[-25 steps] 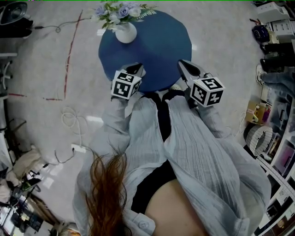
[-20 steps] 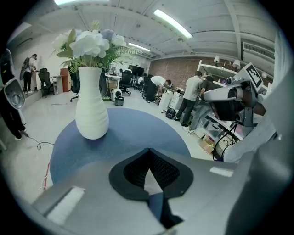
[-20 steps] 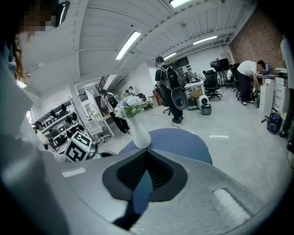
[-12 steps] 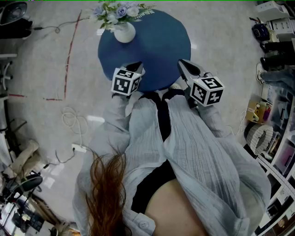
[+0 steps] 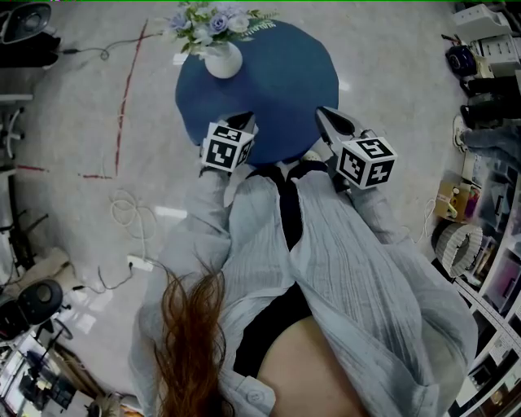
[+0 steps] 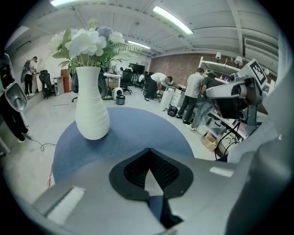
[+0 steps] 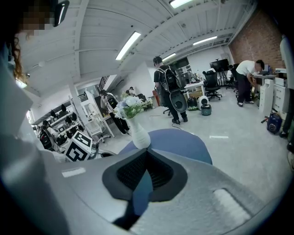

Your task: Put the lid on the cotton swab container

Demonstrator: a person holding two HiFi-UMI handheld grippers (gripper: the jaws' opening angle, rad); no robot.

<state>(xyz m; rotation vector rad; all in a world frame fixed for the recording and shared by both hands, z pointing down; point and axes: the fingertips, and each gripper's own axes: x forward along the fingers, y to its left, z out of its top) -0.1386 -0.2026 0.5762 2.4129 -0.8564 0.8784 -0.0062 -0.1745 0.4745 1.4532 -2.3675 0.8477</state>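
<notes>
Step in hand: none yet; pre-start pose, by my judgement.

Both tools held at near edge of blue round table (image 5: 281, 85). On left gripper (image 6: 147, 150) jaws pressed together at tips, nothing between. On right gripper (image 7: 147, 151) same: jaws closed, empty.

Table bears only white vase (image 5: 222, 59) with flowers (image 5: 207, 19), at far side.

No view shows cotton swab container or lid (possibly hidden below person's shirt (image 5: 342, 244) or off table; cannot tell).

Next move calls for:
- finding both pieces
- parting one gripper's jaws to take lid by rim
- steadying container with other gripper

Table (image 5: 285, 89) matt blue cloth; vase (image 5: 223, 60) matt white.
</notes>
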